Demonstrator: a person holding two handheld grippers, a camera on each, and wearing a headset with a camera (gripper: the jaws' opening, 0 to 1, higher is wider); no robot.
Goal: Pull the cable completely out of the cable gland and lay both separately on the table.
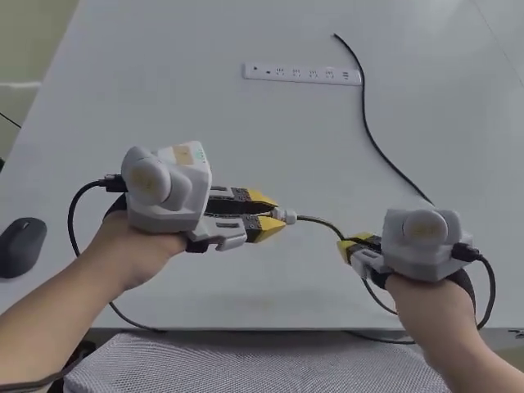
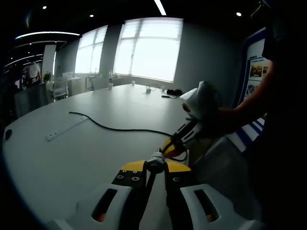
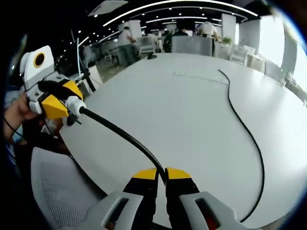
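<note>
A white cable gland (image 1: 286, 216) (image 2: 155, 162) (image 3: 74, 106) is pinched at the yellow tips of my left gripper (image 1: 277, 214) (image 2: 154, 168), which is shut on it above the table near the front edge. A black cable (image 1: 321, 223) (image 3: 122, 136) (image 2: 178, 152) runs out of the gland to the right. My right gripper (image 1: 347, 248) (image 3: 162, 174) is shut on that cable a short way from the gland. Both grippers are held in the air, jaw tips facing each other. The cable's end inside the gland is hidden.
A white power strip (image 1: 301, 74) (image 2: 62, 129) (image 3: 199, 75) lies further back on the white table (image 1: 205, 106), its black cord (image 1: 372, 131) (image 2: 120, 128) (image 3: 249, 134) snaking toward the right front. A dark mouse (image 1: 20, 245) sits at the left edge. A mesh chair (image 1: 246, 364) is below.
</note>
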